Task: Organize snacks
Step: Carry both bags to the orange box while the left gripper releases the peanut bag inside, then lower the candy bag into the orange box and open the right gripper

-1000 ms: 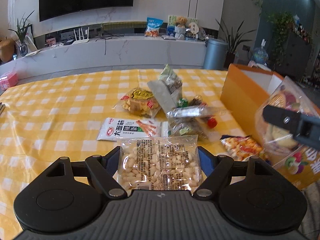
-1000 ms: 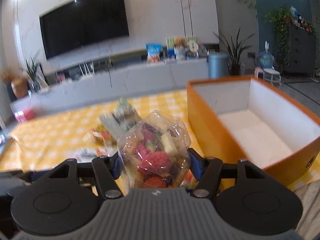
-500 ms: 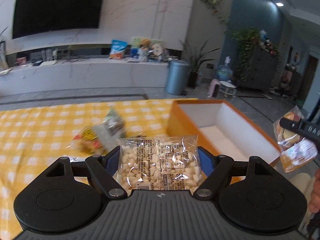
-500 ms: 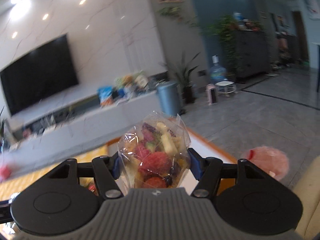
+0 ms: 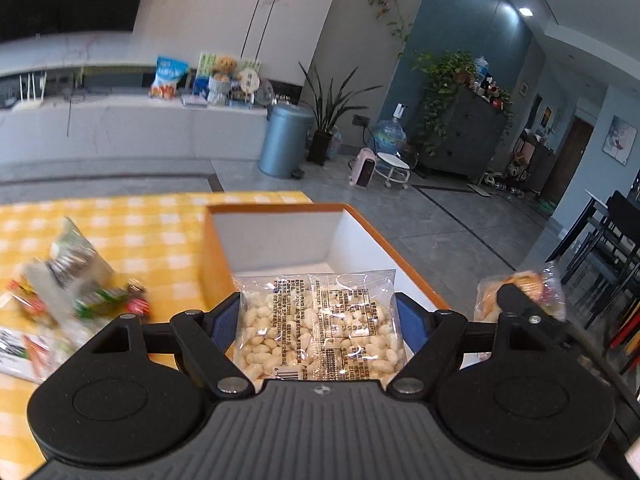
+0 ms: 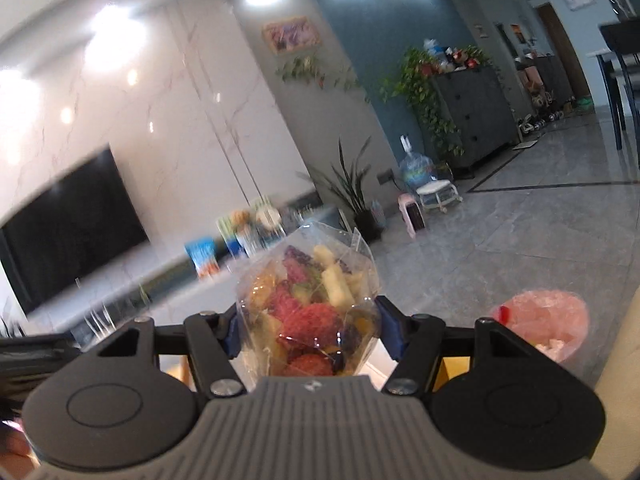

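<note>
A peanut pack [image 5: 320, 328] is clamped between the left fingers [image 5: 226, 318] above the box [image 5: 276, 232]; a fruit bag [image 6: 310, 312] is gripped between the right fingers [image 6: 390, 328].

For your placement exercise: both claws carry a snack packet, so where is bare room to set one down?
The orange box shows a bare white floor between its walls, ahead of the peanut packet. Yellow checked cloth left of the box is free; the snack pile further left is crowded.

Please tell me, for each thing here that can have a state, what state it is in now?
Left gripper: shut on the peanut packet.
Right gripper: shut on the dried fruit bag.
Orange box: open, no snack visible inside.
Loose snacks: lying on the yellow checked tablecloth.
</note>
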